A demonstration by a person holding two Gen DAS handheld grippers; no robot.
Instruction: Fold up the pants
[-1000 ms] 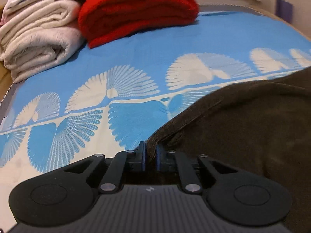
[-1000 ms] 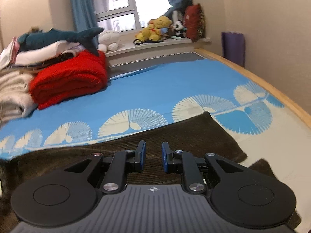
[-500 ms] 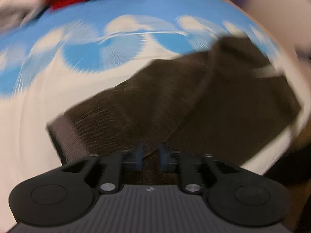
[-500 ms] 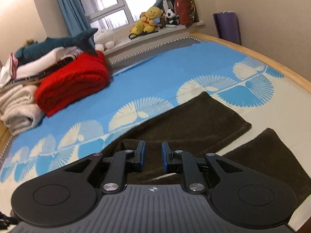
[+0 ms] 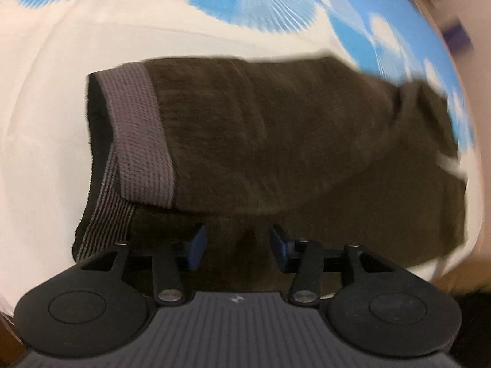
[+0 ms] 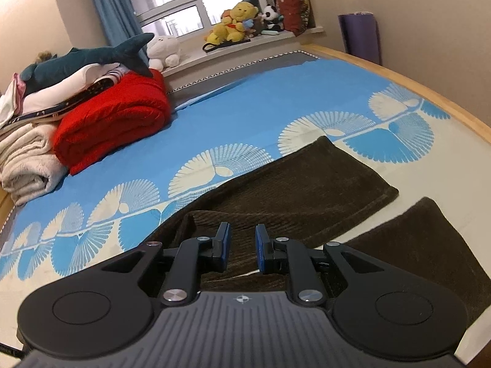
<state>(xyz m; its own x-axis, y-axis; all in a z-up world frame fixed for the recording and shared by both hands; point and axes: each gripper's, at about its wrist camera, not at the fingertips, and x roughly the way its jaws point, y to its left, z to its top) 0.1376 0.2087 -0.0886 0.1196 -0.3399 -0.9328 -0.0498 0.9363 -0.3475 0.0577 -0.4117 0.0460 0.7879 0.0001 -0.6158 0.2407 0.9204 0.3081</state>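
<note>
Through your left wrist camera, your left gripper [image 5: 234, 243] hangs over the dark brown corduroy pants [image 5: 276, 141], its blue-padded fingers [image 5: 196, 242] spread apart with nothing between them. The pants lie on the blue-and-white fan-patterned bedsheet [image 5: 46, 92], one layer folded over another, and their grey ribbed waistband [image 5: 138, 135] sits at about ten o'clock from the fingertips; the three o'clock edge of this view is blurred. Through your right wrist camera, your right gripper [image 6: 241, 250] also has its fingers apart and empty, just above the pants [image 6: 291, 190], whose two legs run toward one and three o'clock and lie slightly apart at the hems. At ten o'clock, well away from the pants, sits a folded red knit blanket [image 6: 113, 122] beside rolled cream blankets [image 6: 27, 159], with a blue plush shark [image 6: 92, 58] on the pile.
</note>
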